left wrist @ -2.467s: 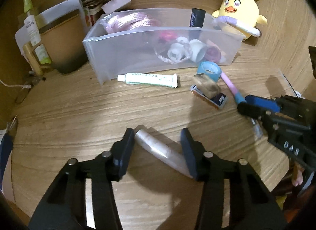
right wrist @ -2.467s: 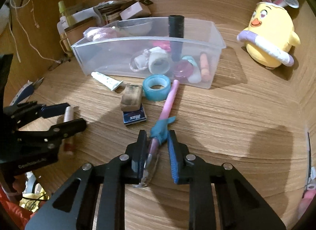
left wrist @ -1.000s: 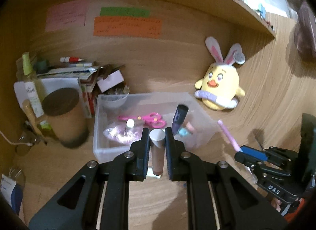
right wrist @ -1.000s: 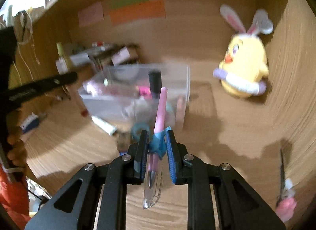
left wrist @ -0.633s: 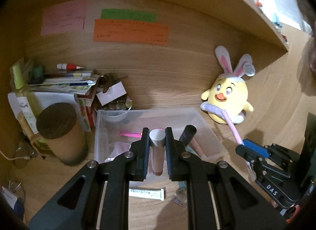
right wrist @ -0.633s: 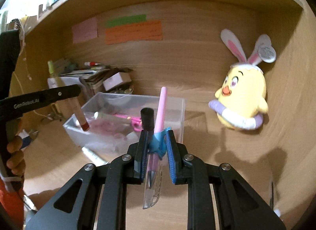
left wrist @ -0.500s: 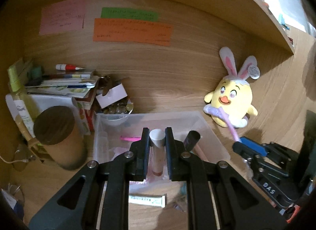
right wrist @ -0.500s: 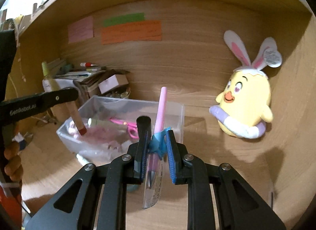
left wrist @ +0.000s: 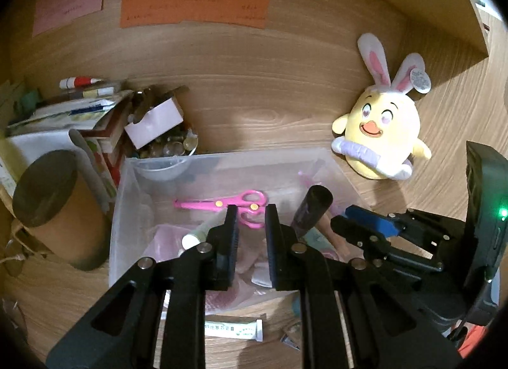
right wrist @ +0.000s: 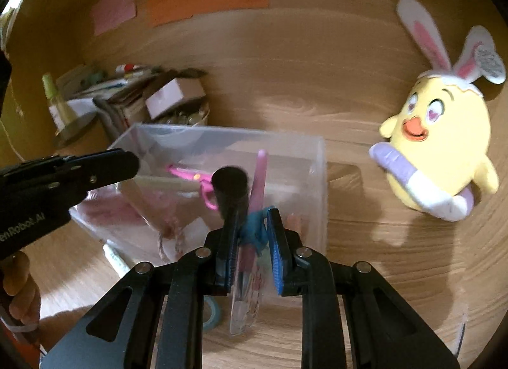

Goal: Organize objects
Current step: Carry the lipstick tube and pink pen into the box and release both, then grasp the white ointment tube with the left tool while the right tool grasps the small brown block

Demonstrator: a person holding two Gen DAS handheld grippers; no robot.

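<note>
A clear plastic bin (left wrist: 123, 185) stands on the wooden desk and holds pink scissors (left wrist: 235, 202), a black tube (left wrist: 312, 210) and other small items. My left gripper (left wrist: 249, 226) is over the bin, open and empty; the pale cosmetic tube (left wrist: 198, 235) now lies in the bin just left of its fingers. My right gripper (right wrist: 250, 229) is also above the bin (right wrist: 317, 185) with its jaws slightly apart, and the pink pen (right wrist: 255, 191) with a blue grip hangs between them, blurred. The right gripper also shows in the left wrist view (left wrist: 355, 226).
A yellow bunny-eared chick plush (left wrist: 381, 143) sits right of the bin. A brown cylinder (left wrist: 54, 207), stacked papers and boxes (left wrist: 95, 115) crowd the left. A white ointment tube (left wrist: 233, 329) and blue tape roll (right wrist: 211, 308) lie in front of the bin. Sticky notes (left wrist: 193, 7) hang on the back wall.
My left gripper opened and let the pale tube drop into the bin. My right gripper moved down over the bin and its jaws parted around the pink pen.
</note>
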